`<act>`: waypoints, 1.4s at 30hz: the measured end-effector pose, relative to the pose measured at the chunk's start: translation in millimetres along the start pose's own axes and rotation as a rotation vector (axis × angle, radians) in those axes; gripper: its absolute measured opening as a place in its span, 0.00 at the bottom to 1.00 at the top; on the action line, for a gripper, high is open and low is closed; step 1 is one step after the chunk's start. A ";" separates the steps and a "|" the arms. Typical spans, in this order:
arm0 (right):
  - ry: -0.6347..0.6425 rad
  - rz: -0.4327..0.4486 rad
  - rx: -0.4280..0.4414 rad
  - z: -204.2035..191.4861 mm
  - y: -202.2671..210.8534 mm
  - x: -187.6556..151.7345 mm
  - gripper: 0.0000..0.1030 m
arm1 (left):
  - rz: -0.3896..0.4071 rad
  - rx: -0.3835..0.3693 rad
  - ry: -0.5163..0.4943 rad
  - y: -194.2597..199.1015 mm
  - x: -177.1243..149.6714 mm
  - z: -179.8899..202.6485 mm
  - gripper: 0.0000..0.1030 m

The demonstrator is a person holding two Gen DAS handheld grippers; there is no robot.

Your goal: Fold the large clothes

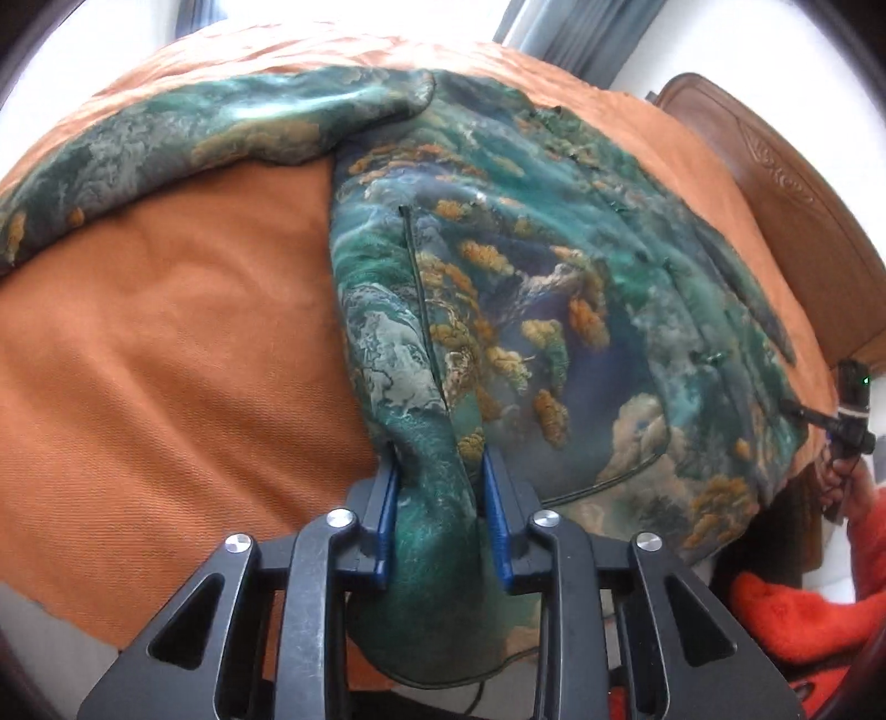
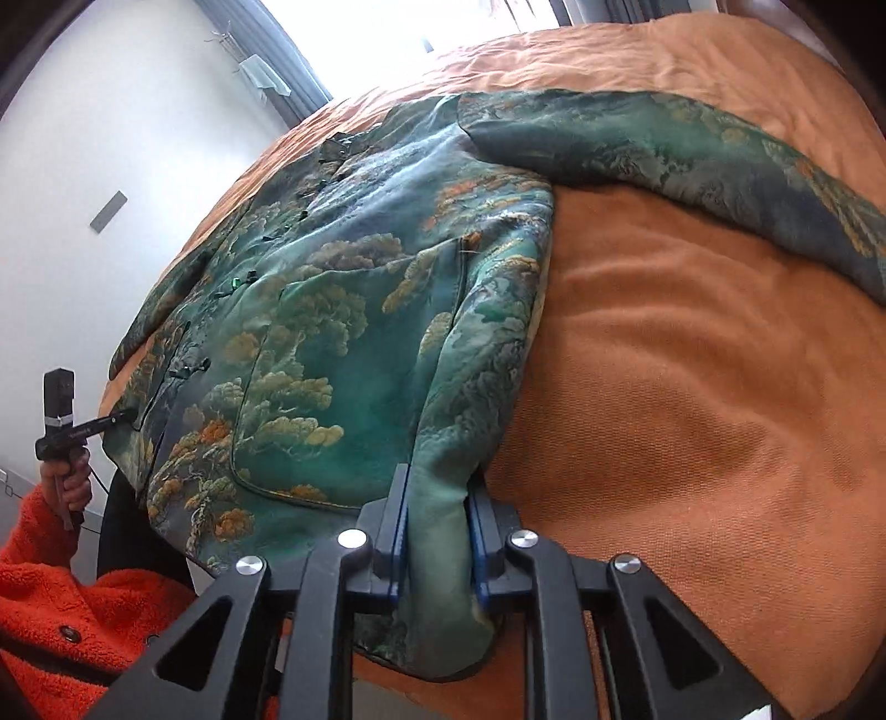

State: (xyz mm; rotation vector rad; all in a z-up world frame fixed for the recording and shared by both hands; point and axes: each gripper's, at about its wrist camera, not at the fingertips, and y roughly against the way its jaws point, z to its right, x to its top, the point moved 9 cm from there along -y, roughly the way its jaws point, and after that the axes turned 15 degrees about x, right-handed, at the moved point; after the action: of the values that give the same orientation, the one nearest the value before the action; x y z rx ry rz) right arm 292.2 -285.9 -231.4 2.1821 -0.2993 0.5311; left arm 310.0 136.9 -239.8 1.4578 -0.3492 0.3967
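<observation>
A large green jacket [image 1: 526,288] printed with golden trees and clouds lies spread on an orange bedspread [image 1: 166,332]. My left gripper [image 1: 440,465] is shut on a bunched fold of the jacket's hem at its left side. One sleeve [image 1: 166,138] stretches out to the left. In the right wrist view the jacket [image 2: 343,310] lies the same way, and my right gripper [image 2: 440,487] is shut on the hem at its right side. The other sleeve [image 2: 692,155] stretches to the right. Each view shows the other gripper [image 1: 847,415] [image 2: 61,421] at the opposite hem corner.
The bedspread [image 2: 692,360] covers the bed. A carved wooden headboard [image 1: 775,183] stands at the right of the left wrist view. Curtains [image 2: 266,50] and a bright window are at the back. The person's orange fleece sleeve [image 2: 61,609] is near the bed edge.
</observation>
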 end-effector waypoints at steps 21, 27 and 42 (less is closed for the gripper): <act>0.069 0.071 -0.203 -9.2 37.2 -21.7 0.53 | 0.186 0.195 -0.044 47.7 25.4 1.0 0.72; 0.151 0.261 -0.274 -25.9 87.7 20.7 0.64 | 0.408 0.220 0.009 95.9 74.9 32.1 0.92; -0.341 0.654 -0.355 156.9 209.2 101.3 0.89 | 0.451 0.151 -0.022 86.1 91.3 125.4 0.94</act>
State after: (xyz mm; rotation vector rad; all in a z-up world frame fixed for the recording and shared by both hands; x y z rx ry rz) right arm 342.3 -540.7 -125.7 1.7883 -1.2200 0.4061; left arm 352.4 22.4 -111.1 1.5274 -0.6820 0.7826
